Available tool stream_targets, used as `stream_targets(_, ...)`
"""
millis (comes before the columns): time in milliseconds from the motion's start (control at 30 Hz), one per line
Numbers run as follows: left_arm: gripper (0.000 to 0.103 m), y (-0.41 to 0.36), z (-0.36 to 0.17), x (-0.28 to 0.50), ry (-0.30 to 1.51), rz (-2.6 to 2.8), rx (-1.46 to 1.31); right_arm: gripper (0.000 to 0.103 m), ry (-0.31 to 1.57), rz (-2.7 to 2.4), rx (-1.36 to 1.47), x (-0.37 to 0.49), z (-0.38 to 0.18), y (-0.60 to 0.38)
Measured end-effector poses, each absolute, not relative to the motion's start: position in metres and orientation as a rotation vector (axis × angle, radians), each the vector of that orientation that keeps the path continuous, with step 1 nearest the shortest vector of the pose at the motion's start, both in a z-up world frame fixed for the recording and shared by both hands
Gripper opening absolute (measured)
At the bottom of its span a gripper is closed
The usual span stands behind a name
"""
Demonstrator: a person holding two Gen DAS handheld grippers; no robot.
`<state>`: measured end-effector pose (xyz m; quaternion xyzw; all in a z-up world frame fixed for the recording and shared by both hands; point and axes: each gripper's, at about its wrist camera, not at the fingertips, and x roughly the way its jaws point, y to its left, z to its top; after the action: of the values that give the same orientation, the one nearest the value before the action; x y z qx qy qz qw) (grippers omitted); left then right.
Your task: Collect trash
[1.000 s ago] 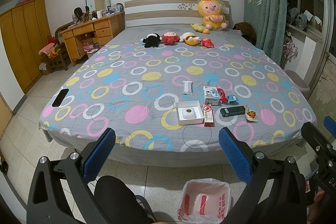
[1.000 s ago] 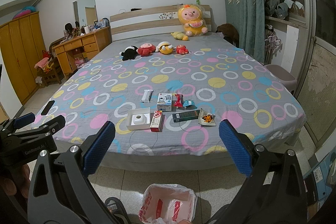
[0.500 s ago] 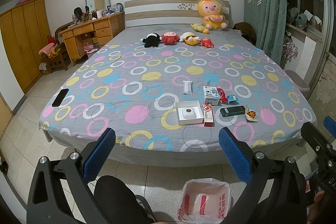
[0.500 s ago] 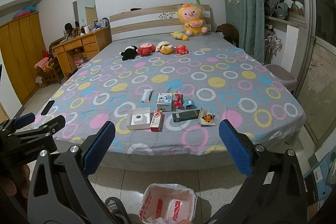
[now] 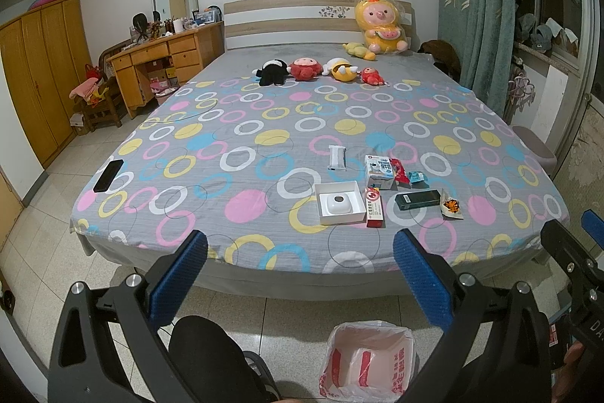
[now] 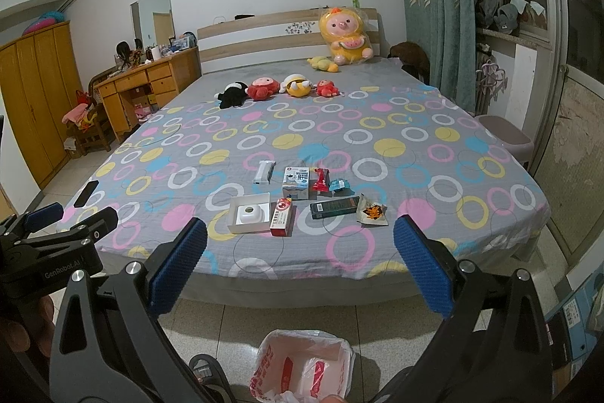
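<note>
We face a wide bed (image 5: pixel 264 153) under a grey sheet patterned with coloured rings, its foot edge just ahead of both grippers. On the tiled floor below us stands a trash bin (image 5: pixel 368 359) lined with a red-printed white bag, under and between the jaws. Our left gripper (image 5: pixel 300 272) and right gripper (image 6: pixel 300 270) each hold their blue-padded jaws wide apart, gripping nothing, well short of the trash. That trash lies clustered near the foot of the bed, beyond the jaws: an open white box (image 5: pixel 340 202), a blue-and-white carton (image 5: pixel 380 170), a dark flat box (image 5: pixel 418 199), a red-and-white box (image 5: pixel 375 207), a white wrapper (image 5: pixel 336 157), an orange-printed packet (image 5: pixel 451 205), a red wrapper (image 5: pixel 399 172) and a small teal wrapper (image 5: pixel 416 176).
</note>
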<state>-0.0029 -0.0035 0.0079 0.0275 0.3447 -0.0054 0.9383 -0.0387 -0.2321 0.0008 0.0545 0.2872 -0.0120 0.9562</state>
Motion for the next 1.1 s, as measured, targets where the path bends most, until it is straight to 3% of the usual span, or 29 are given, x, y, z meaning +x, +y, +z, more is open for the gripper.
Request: stream_targets(1100, 0.097, -0.012, 0.019, 0.008, 0.719, -0.017, 0.070, 0.097, 0.594, -0.031, 0.122, -0.037, 0.003, -0.246)
